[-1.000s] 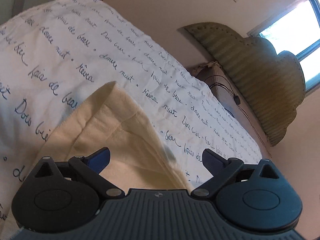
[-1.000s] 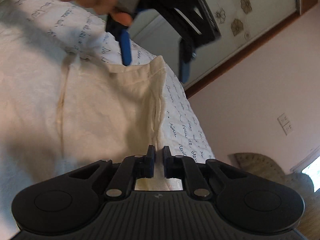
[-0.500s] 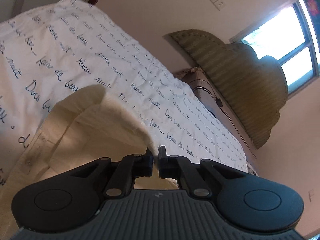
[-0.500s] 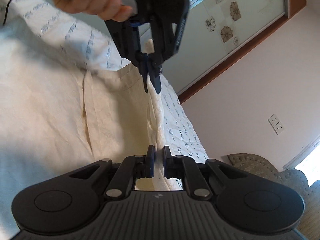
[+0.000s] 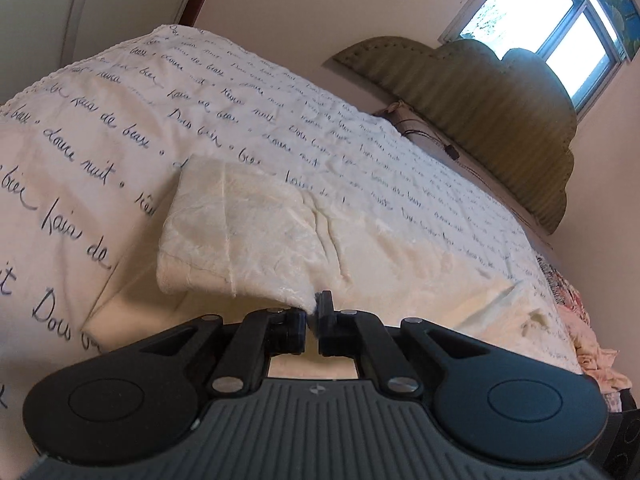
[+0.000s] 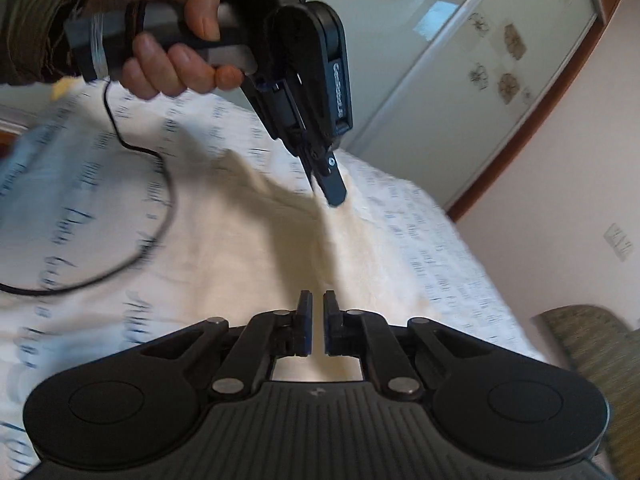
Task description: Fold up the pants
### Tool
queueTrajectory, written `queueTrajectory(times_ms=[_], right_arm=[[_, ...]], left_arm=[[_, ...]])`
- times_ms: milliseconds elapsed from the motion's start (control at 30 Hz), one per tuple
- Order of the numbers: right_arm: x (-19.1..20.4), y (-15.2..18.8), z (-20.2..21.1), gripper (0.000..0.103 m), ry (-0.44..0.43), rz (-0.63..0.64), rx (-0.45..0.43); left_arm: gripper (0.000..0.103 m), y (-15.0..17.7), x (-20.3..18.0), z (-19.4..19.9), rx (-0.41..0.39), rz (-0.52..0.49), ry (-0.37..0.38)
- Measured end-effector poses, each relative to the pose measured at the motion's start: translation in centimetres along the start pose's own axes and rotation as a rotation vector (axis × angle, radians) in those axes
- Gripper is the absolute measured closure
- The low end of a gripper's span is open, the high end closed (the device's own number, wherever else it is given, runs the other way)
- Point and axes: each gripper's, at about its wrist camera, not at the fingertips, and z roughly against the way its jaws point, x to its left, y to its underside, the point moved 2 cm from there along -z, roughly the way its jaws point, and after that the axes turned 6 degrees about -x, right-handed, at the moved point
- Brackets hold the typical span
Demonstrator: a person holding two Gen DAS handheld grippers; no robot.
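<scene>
The cream pants (image 5: 256, 232) lie on the bed's white cover with blue handwriting print (image 5: 100, 128). My left gripper (image 5: 313, 306) is shut on a corner of the pants, with a folded part of the cloth lifted over the rest. In the right wrist view the left gripper (image 6: 334, 190) hangs over the pants (image 6: 248, 248), pinching a raised peak of cloth. My right gripper (image 6: 317, 304) is shut on the pants' near edge, with cloth running between its fingers.
A green padded headboard (image 5: 480, 96) and a window (image 5: 560, 20) stand beyond the bed. A pile of pink cloth (image 5: 592, 344) lies at the bed's right edge. A black cable (image 6: 132, 216) trails over the cover. A glass wardrobe door (image 6: 460, 72) stands behind.
My left gripper closed on the pants' corner and has carried it up and across, folding the cloth over. My right gripper stays shut on its edge and has moved along with it.
</scene>
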Motion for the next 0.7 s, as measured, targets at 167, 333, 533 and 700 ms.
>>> queueTrajectory(times_ms=[167, 333, 533, 700], right_arm=[[1.8, 0.9, -0.5, 0.097, 0.063, 0.070, 0.050], [0.3, 3.1, -1.0, 0.063, 0.247, 0.180, 0.149], [-4.1, 4.6, -1.1, 0.029, 0.165, 0.112, 0.255], [-6.9, 6.6, -2.6, 0.078, 0.046, 0.045, 0.374]], left_arm=[[0.098, 1.5, 1.4, -0.6, 0.016, 0.039, -0.017], [0.098, 1.2, 0.4, 0.2, -0.040, -0.004, -0.010], [0.097, 1.8, 0.2, -0.2, -0.034, -0.028, -0.037], [0.097, 2.3, 0.4, -0.1, -0.050, -0.036, -0.037]])
